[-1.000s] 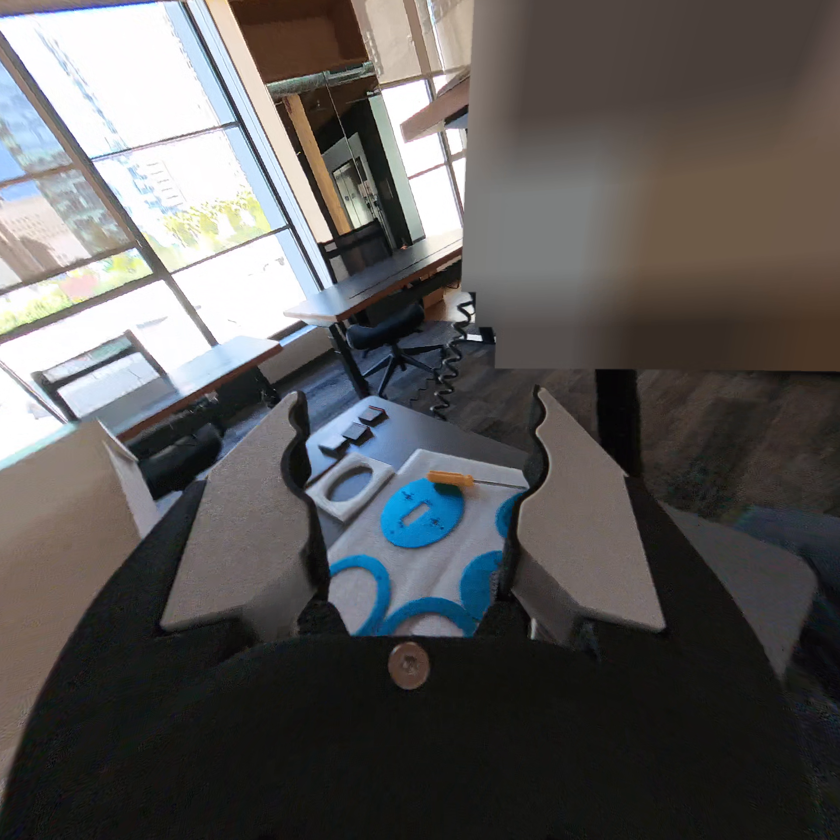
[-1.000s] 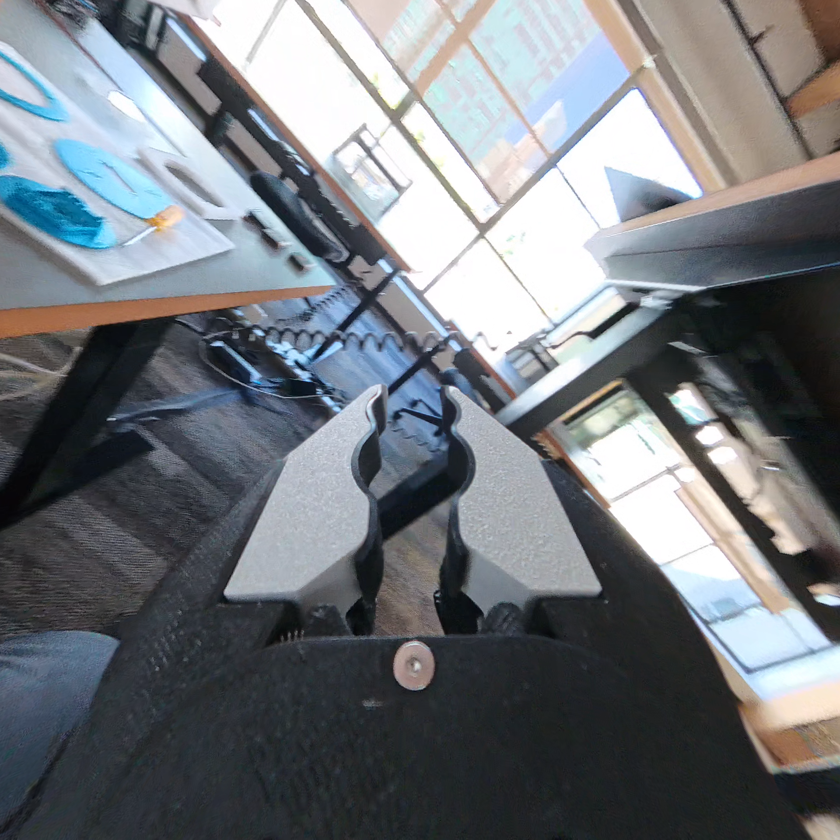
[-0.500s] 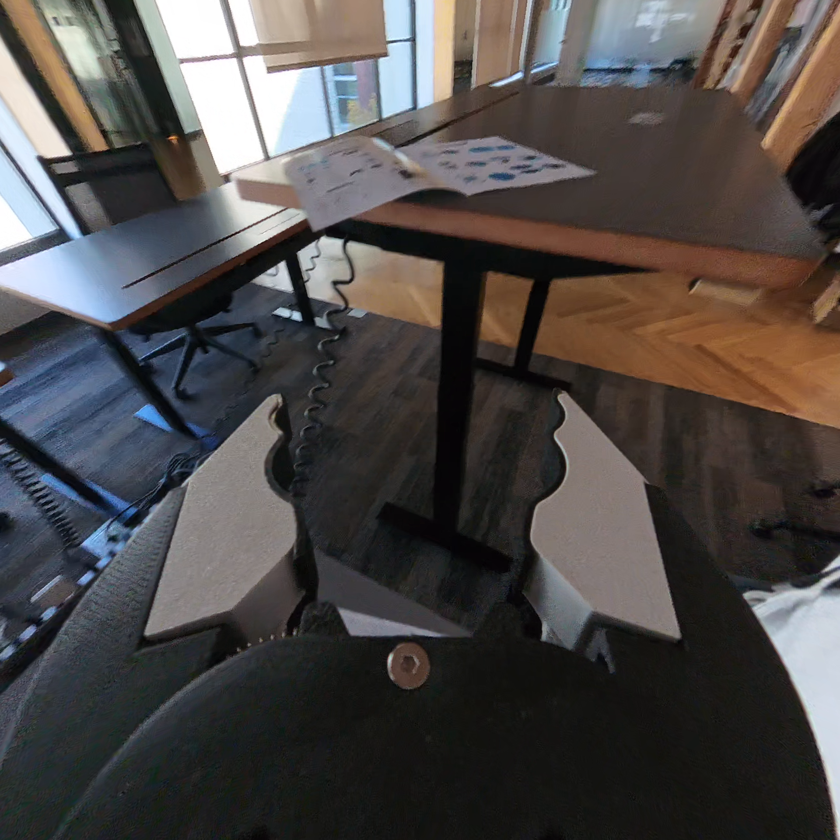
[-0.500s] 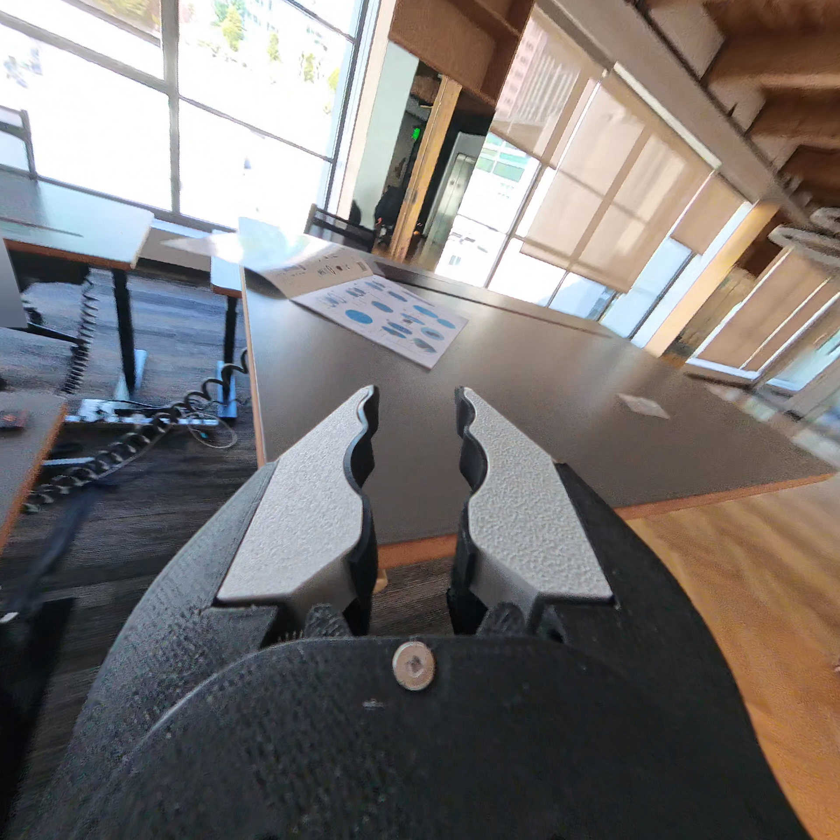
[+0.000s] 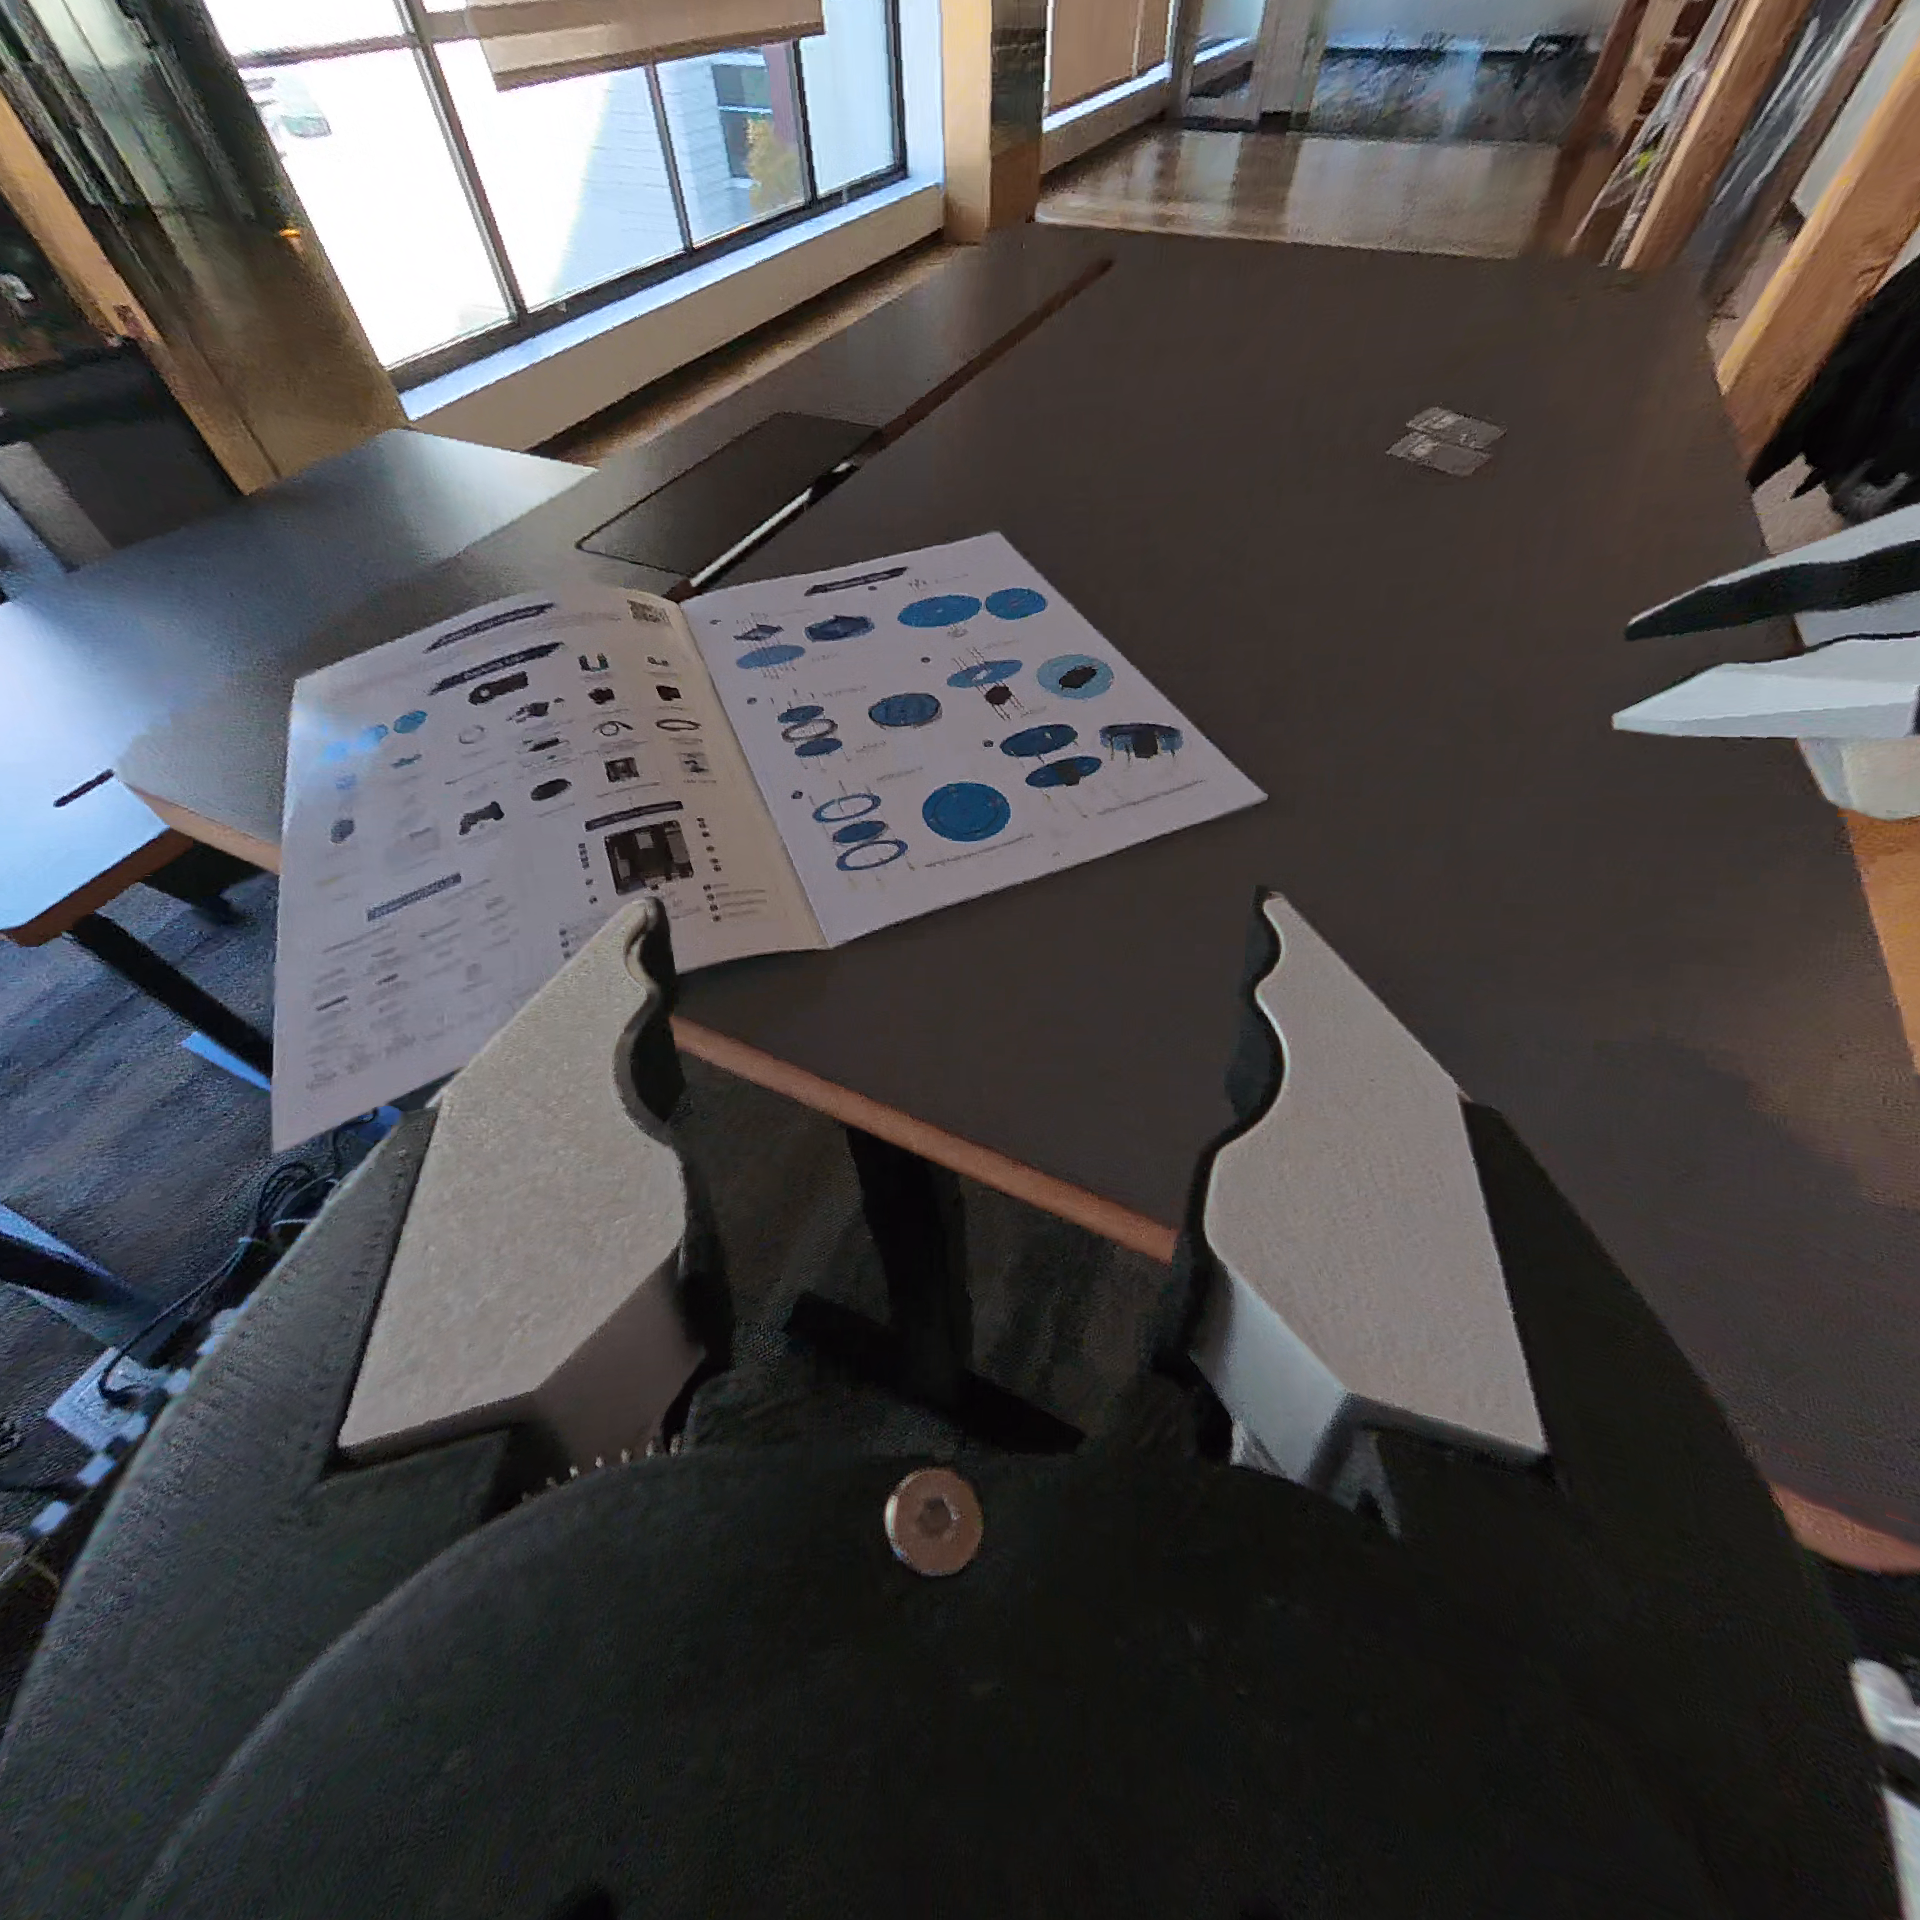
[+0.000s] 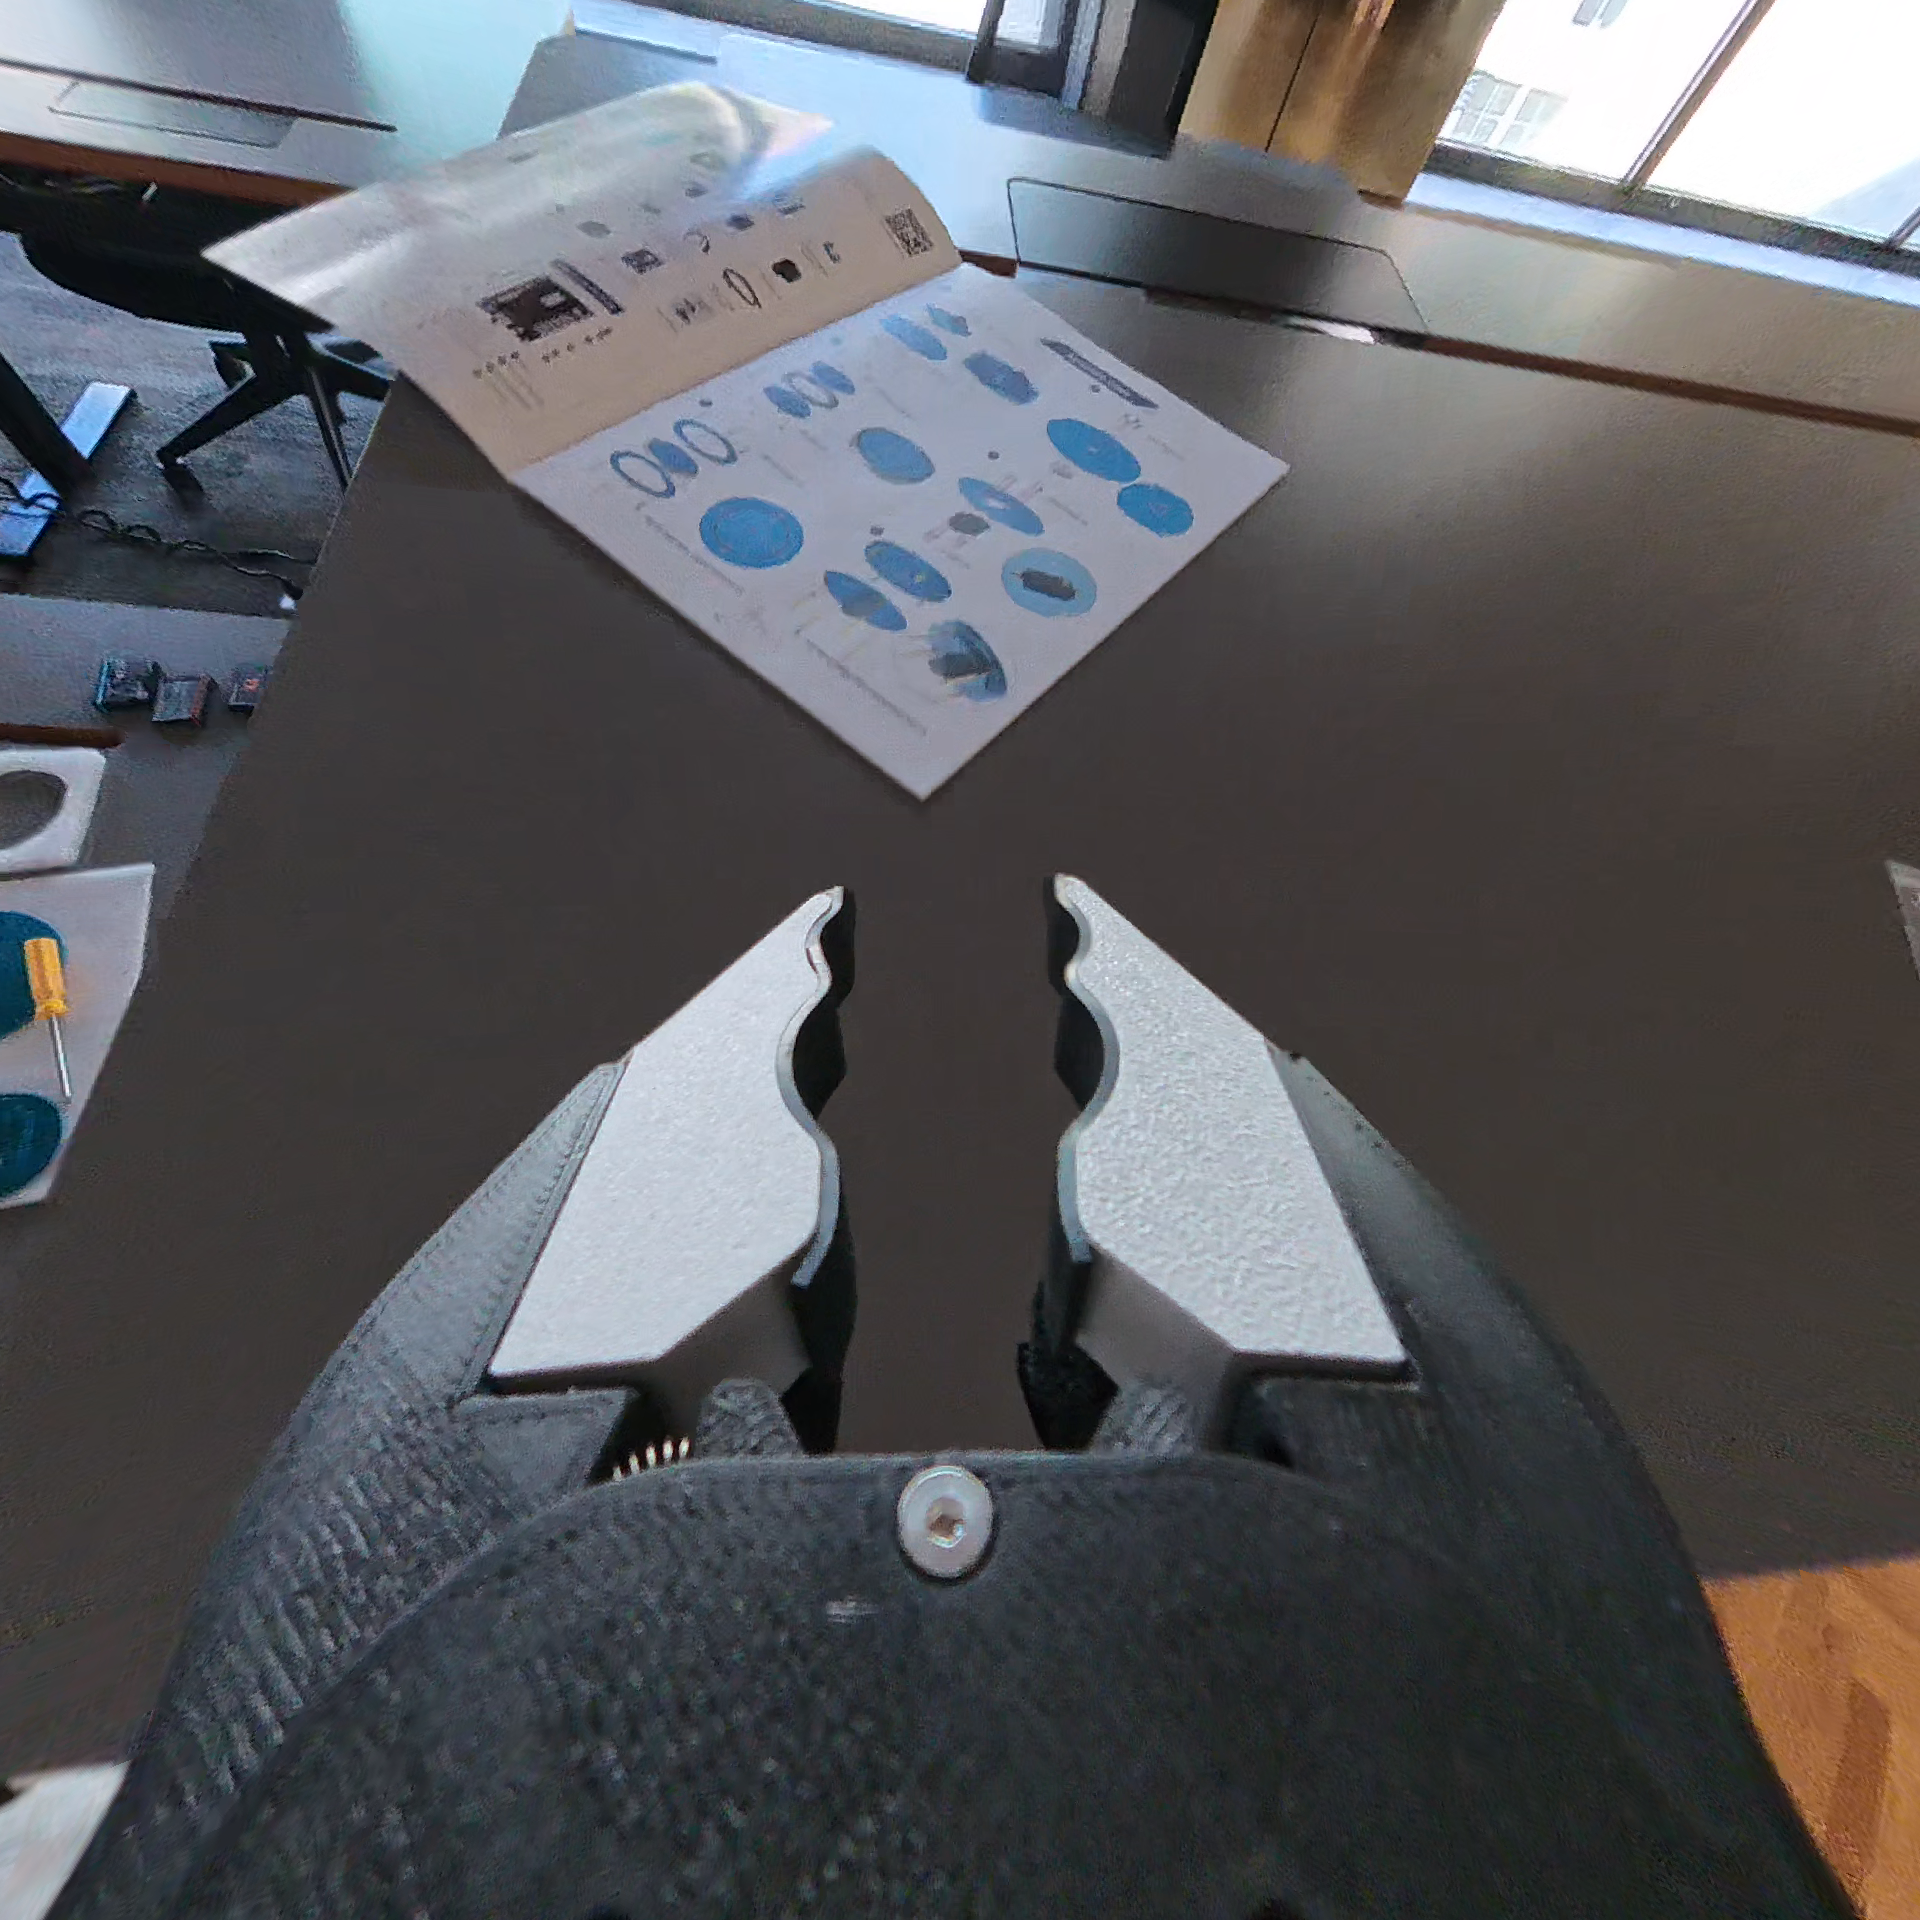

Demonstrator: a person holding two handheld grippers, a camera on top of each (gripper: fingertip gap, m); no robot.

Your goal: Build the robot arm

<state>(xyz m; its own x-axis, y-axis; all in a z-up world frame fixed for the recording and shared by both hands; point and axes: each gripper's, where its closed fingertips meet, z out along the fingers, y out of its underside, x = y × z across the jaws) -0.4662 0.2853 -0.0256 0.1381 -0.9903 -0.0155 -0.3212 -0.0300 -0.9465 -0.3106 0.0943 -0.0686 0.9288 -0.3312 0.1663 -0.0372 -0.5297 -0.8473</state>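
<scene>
An open white booklet point(image 5: 727, 769) with blue and black pictures lies on a dark table point(image 5: 1403, 727); its left page hangs over the table's near-left edge. My left gripper point(image 5: 956, 914) is wide open and empty, above the table's near edge, just short of the booklet. My right gripper point(image 6: 945, 894) is open with a narrower gap, empty, over bare table top in front of the booklet point(image 6: 883, 499). The right gripper's fingers point(image 5: 1787, 644) show at the right edge of the left wrist view.
A second table at the left of the right wrist view carries a white mat point(image 6: 73, 997) with blue discs, an orange-handled screwdriver point(image 6: 47, 997), a white ring plate point(image 6: 42, 805) and small black parts point(image 6: 177, 691). Small cards point(image 5: 1444, 447) lie far on the dark table. Windows behind, wood floor at right.
Both grippers have swung round from the mat table and windows to face the dark table with the booklet, and now look down on it from closer. Both stay open and empty.
</scene>
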